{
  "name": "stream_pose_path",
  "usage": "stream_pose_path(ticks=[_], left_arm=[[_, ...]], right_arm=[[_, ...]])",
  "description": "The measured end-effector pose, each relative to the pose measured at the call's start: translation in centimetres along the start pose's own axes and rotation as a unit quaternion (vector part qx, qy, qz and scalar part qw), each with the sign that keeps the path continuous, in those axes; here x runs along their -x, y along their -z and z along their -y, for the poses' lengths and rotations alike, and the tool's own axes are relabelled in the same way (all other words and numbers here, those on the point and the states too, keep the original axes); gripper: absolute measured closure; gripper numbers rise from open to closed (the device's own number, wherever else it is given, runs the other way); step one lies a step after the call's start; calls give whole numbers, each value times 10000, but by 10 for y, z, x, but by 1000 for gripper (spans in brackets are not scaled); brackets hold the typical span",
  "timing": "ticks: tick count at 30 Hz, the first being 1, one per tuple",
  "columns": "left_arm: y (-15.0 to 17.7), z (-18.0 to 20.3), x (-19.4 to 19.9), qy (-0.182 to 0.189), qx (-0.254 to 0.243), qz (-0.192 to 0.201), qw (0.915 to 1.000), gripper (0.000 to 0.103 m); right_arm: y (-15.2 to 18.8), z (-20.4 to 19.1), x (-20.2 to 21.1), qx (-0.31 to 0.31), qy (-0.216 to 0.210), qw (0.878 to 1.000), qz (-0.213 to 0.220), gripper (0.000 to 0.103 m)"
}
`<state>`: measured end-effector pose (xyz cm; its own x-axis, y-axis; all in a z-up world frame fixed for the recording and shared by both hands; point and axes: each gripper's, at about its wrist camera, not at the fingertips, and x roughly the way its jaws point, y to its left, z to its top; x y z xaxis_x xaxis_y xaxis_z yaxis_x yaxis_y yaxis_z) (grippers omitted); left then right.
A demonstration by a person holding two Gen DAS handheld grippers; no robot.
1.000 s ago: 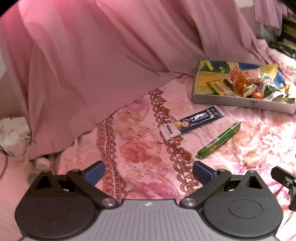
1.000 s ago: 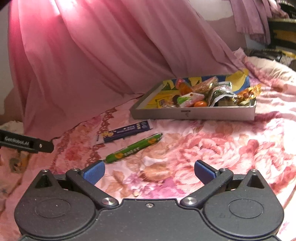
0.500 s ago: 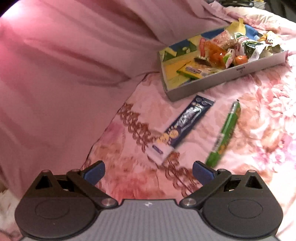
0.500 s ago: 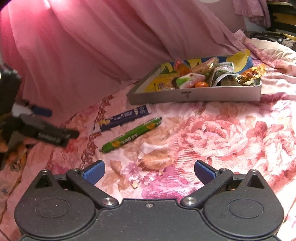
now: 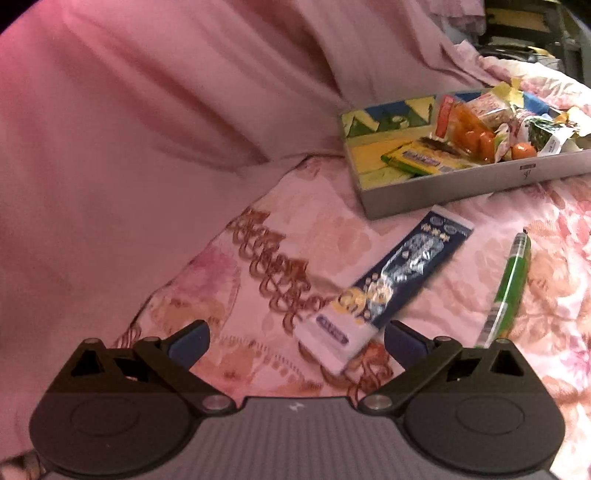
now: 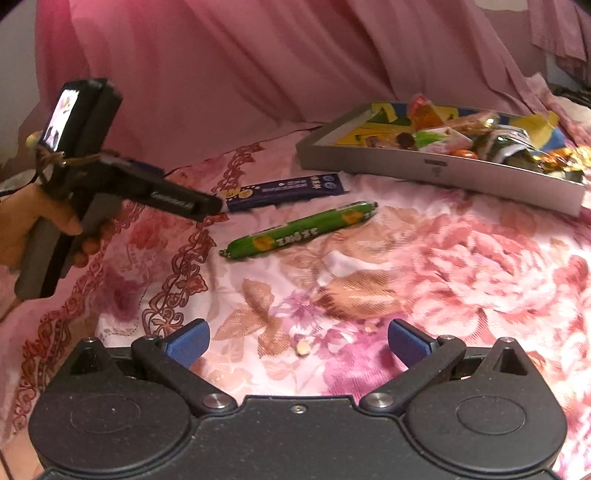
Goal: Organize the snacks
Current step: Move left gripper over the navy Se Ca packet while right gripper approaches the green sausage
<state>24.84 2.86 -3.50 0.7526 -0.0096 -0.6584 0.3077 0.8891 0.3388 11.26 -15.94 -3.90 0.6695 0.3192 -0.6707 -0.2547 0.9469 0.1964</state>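
Observation:
A dark blue snack packet [image 5: 391, 288] with a white end lies on the floral bedspread, its white end between the fingertips of my open left gripper [image 5: 295, 341]. Right of it lies a green sausage stick [image 5: 508, 291]. Both show in the right wrist view too: the blue packet [image 6: 284, 192] and the green stick [image 6: 299, 230]. A grey tray [image 5: 461, 181] full of assorted snacks sits beyond them, also the tray [image 6: 436, 170] at the right view's upper right. My right gripper [image 6: 297, 345] hovers open and empty over the bedspread, well short of the green stick.
A pink curtain [image 5: 147, 129] drapes over the bed's far and left side. In the right wrist view a hand [image 6: 33, 221] holds the left gripper's body [image 6: 110, 188], its tip at the blue packet's end. Cluttered shelving [image 5: 524, 26] stands at the far right.
My left gripper has moved forward and down to the blue packet, whose white end now lies between its fingers. The right gripper has edged closer to the snacks; both stay open.

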Motion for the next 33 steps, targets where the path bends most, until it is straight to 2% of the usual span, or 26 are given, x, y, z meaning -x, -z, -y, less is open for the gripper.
stream_pose_path(ticks=[4, 6, 11, 17, 21, 24, 26, 27, 29, 33], left_arm=[[-6, 5, -10, -19, -111, 145, 9998, 0], [-8, 7, -14, 100, -199, 182, 9996, 0], [-18, 18, -23, 343, -920, 204, 9950, 0], [-31, 37, -35, 571, -1832, 51, 9814, 0], [-38, 36, -40, 918, -1616, -82, 9825, 4], [-38, 30, -43, 1235, -1376, -256, 9824, 19], [-35, 26, -43, 1496, -1183, -359, 9810, 39], [-34, 23, -42, 1644, -1055, -420, 9798, 43], [-33, 17, -42, 1799, -818, -548, 9787, 49], [-34, 10, -41, 1883, -566, -795, 9772, 53]], right_arm=[[-9, -1, -17, -52, -46, 10000, 53, 1], [-15, 1, -23, -237, -130, 9996, 126, 1], [-23, 6, -35, -488, -54, 9986, 203, 1], [-22, 11, -32, -661, -186, 9974, 223, 1], [-22, 13, -32, -728, -191, 9969, 228, 1], [-23, 14, -32, -741, -198, 9967, 255, 1], [-24, 15, -33, -742, -229, 9966, 269, 1], [-24, 15, -33, -738, -270, 9965, 271, 1], [-26, 15, -35, -721, -352, 9964, 288, 1], [-30, 12, -39, -666, -463, 9962, 301, 1]])
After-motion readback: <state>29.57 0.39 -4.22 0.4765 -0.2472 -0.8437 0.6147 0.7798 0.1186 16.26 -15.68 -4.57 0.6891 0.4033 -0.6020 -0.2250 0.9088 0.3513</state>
